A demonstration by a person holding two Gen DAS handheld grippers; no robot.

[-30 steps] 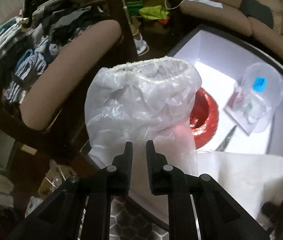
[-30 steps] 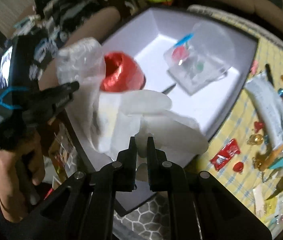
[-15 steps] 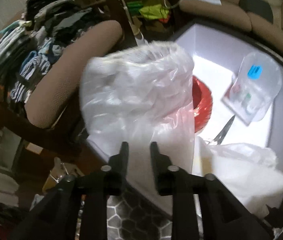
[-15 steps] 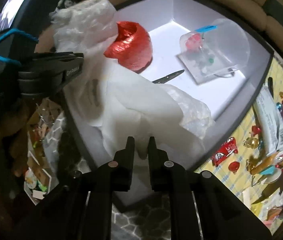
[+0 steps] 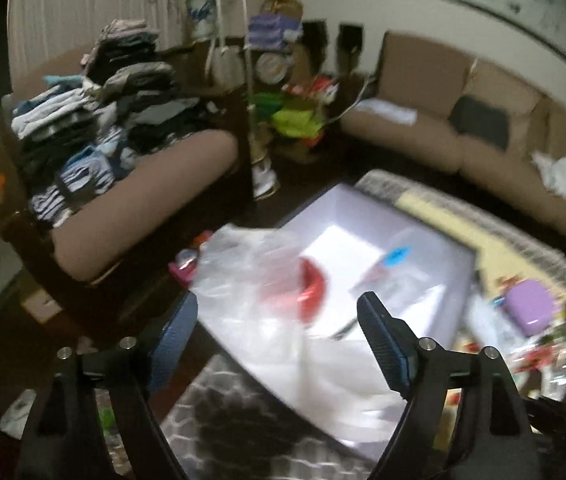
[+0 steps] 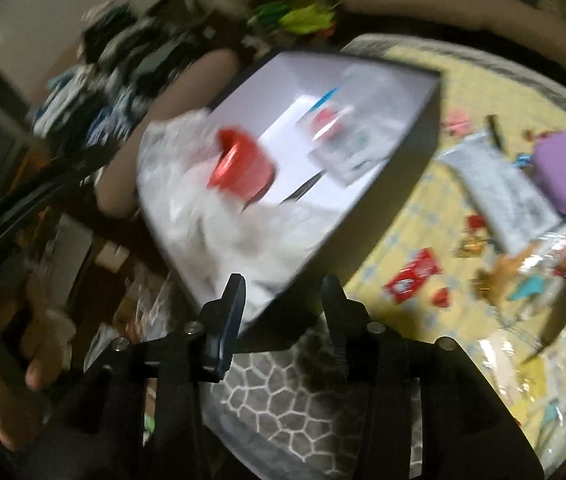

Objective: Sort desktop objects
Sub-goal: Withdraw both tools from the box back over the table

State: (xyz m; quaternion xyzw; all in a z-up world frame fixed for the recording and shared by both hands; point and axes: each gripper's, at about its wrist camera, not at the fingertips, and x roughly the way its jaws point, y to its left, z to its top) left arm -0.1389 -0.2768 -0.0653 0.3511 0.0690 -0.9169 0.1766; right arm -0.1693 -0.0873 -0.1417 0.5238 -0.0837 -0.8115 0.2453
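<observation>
A white plastic bag [image 6: 211, 216] and a red roll [image 6: 243, 172] are seen inside the box [image 6: 383, 196]; the right gripper [image 6: 283, 292], opening, is held empty above the box's near corner.

Both wrist views are smeared by motion blur. In the left view, a crumpled clear plastic bag [image 5: 251, 276] hides part of a red roll [image 5: 313, 290] inside a white box [image 5: 415, 240], and the clear packet [image 5: 395, 272] behind shows only a blue smudge. In the right view, small wrappers [image 6: 413, 276] on the yellow cloth [image 6: 423, 220] are too blurred to identify. A hand [image 6: 7, 364] is cut off at the left edge.
</observation>
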